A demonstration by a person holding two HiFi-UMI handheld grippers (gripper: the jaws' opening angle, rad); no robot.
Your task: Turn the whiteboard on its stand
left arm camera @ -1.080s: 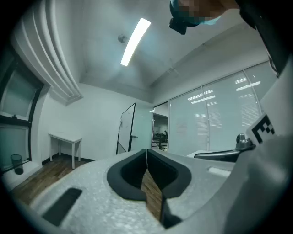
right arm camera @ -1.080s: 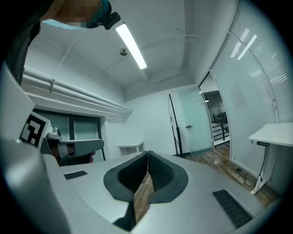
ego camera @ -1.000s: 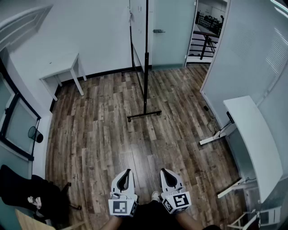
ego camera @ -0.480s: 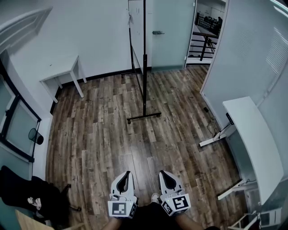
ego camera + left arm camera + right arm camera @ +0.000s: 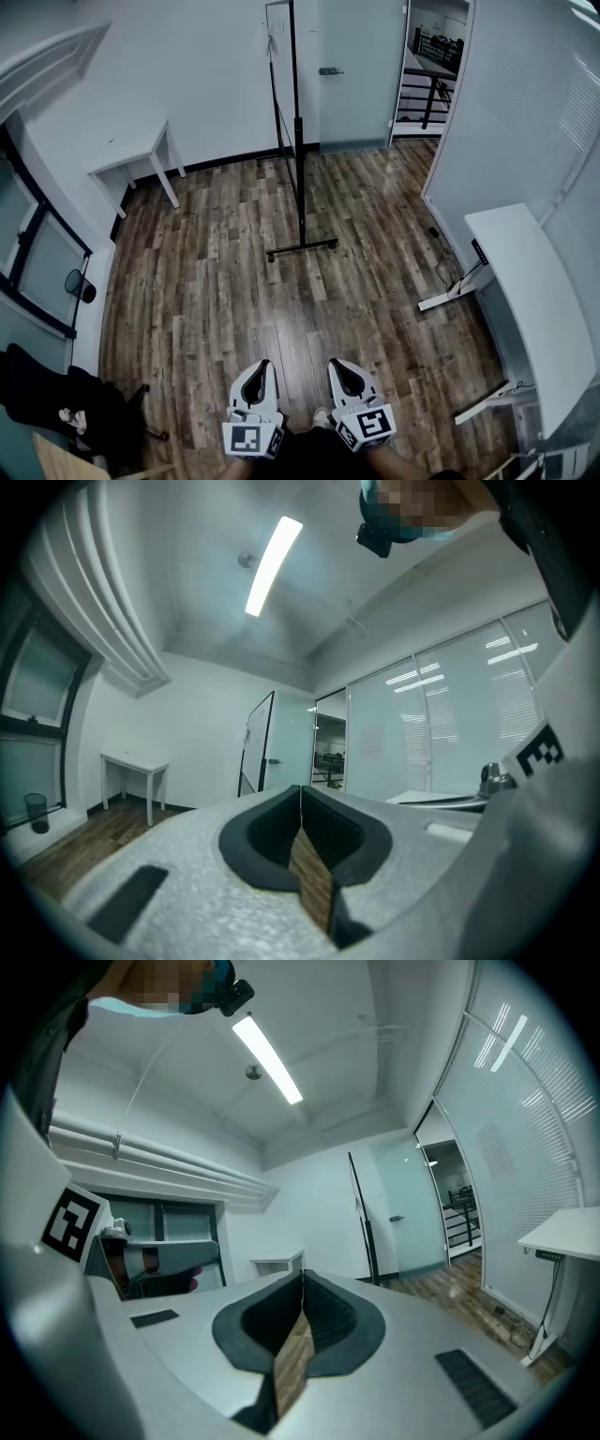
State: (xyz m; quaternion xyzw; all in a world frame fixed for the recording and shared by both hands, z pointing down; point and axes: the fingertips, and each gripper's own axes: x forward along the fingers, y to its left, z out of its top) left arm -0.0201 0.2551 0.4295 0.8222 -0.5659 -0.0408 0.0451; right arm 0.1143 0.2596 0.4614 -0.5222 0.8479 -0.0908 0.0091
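Whiteboard (image 5: pixel 297 159) on its stand, seen edge-on from the head view: a thin upright panel and pole over a foot bar (image 5: pixel 302 248) that rests on the wooden floor (image 5: pixel 216 281), toward the floor's far edge and close to the back wall and the door (image 5: pixel 352 66). It stands well apart from both tools. Left gripper (image 5: pixel 258 368) and right gripper (image 5: pixel 342 367) are held low at the floor's near edge, side by side. In each gripper view the two jaws are clenched tip to tip with nothing between them; only floor planks show through the slit behind the tips. The task appears not yet begun: no contact with board or stand.

Hazards, as judged from this layout:
- The jaws must be parted before a grasp; pressing a closed tip against the thin frame could let it slip off
- A push applied high on the pole may tip the stand, since its foot looks narrow across the board's face
- The swinging panel could strike the back wall or door, which lie just behind it
- The small white table (image 5: pixel 131 150) at the floor's far left corner limits the sweep on that side
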